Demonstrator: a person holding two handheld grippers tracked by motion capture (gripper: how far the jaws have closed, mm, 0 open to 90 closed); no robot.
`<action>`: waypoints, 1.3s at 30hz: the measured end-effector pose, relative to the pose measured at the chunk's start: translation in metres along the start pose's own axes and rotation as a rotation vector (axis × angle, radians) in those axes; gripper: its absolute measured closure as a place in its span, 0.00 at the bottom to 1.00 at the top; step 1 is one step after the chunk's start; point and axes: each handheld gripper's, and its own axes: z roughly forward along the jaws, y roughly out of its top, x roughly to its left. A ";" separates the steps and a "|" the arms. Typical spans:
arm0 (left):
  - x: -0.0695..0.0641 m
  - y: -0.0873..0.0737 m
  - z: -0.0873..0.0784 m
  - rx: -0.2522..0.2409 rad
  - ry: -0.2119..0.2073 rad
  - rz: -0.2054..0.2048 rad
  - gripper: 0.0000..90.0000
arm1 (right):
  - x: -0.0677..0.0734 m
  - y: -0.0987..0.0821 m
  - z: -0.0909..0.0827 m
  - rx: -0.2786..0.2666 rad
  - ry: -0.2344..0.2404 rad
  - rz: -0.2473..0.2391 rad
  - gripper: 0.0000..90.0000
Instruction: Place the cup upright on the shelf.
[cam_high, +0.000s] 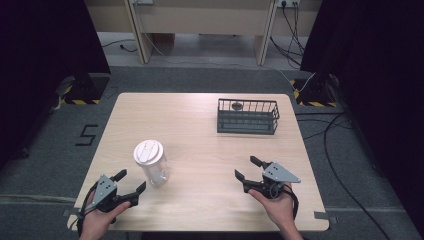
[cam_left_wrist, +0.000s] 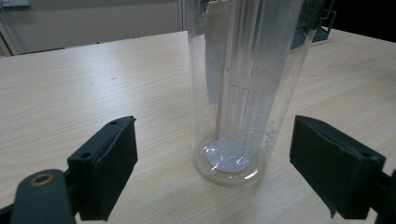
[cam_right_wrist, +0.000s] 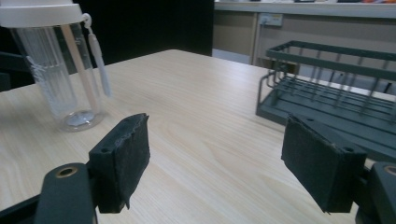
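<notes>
My left tool (cam_high: 131, 183): wide, just short of the bottle (cam_high: 151, 164).
My right tool (cam_high: 247, 167): wide, holding nothing.
Bottle: upright on desk (cam_high: 200, 135).

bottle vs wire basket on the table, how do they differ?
The bottle is clear plastic with a white lid; the basket is dark wire, open on top. The bottle stands tall and narrow, the basket low and wide. The bottle sits near the left gripper, between its open jaws in the left gripper view; the basket lies farther back on the right. Both rest upright on the table.

Clear glossy plastic bottle (cam_high: 152, 167)
</notes>
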 end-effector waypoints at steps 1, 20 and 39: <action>0.000 0.000 0.000 -0.003 0.001 -0.004 0.16 | 0.002 0.002 0.003 -0.002 0.010 -0.001 0.26; 0.000 -0.005 -0.002 0.005 0.019 -0.015 0.17 | 0.059 0.023 0.096 0.019 0.229 -0.057 0.25; 0.005 -0.007 -0.004 0.019 0.045 -0.032 0.17 | 0.119 0.016 0.175 0.085 0.379 -0.051 0.22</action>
